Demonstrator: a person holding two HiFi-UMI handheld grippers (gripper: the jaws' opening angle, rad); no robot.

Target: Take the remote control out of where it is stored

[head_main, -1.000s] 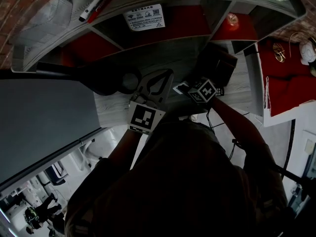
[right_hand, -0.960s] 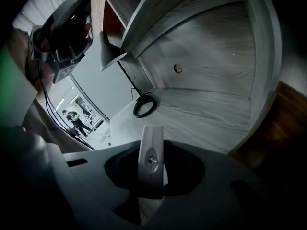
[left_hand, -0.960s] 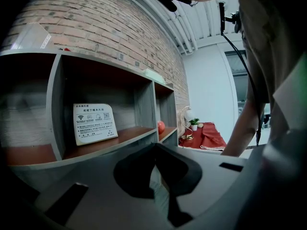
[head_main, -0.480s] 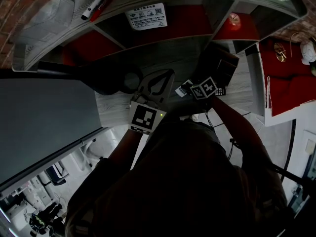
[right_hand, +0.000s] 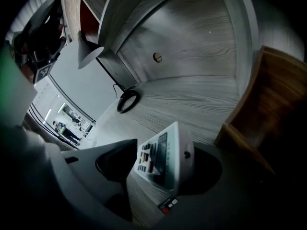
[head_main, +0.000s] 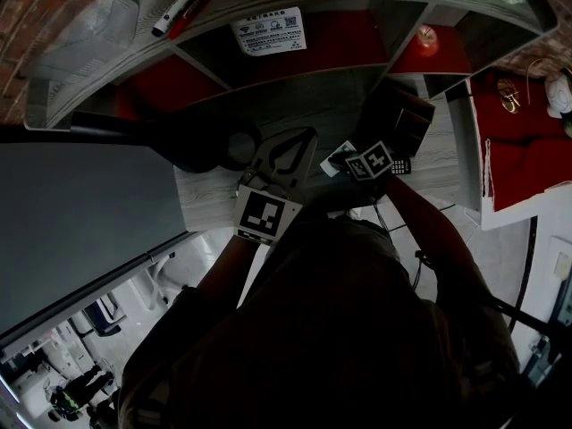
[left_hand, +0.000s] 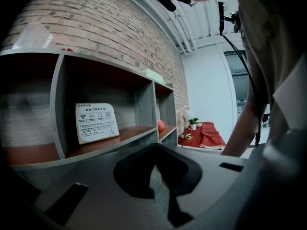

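The white remote control (right_hand: 163,159) with dark buttons rests tilted on the grey wooden table (right_hand: 192,95), between the jaws of my right gripper (right_hand: 168,150). Those jaws have just been opening; the left pad stands apart from the remote, which leans toward the right one. In the head view the remote's pale end (head_main: 338,156) shows beside the right gripper's marker cube (head_main: 371,162). My left gripper (left_hand: 154,147) hovers before the shelf unit with its tips together and nothing between them; it also shows in the head view (head_main: 308,134).
A brown wooden box (right_hand: 268,104) stands just right of the remote. A cable loop (right_hand: 128,100) lies further along the table. The shelf unit (head_main: 295,79) holds a printed sign (left_hand: 97,122) and a red ball (left_hand: 160,125). A dark flat panel (head_main: 80,213) fills the left.
The right gripper's marker cube has rolled and sunk a little toward the table, and the remote's pale end now shows beside it. The left gripper has stayed where it was.
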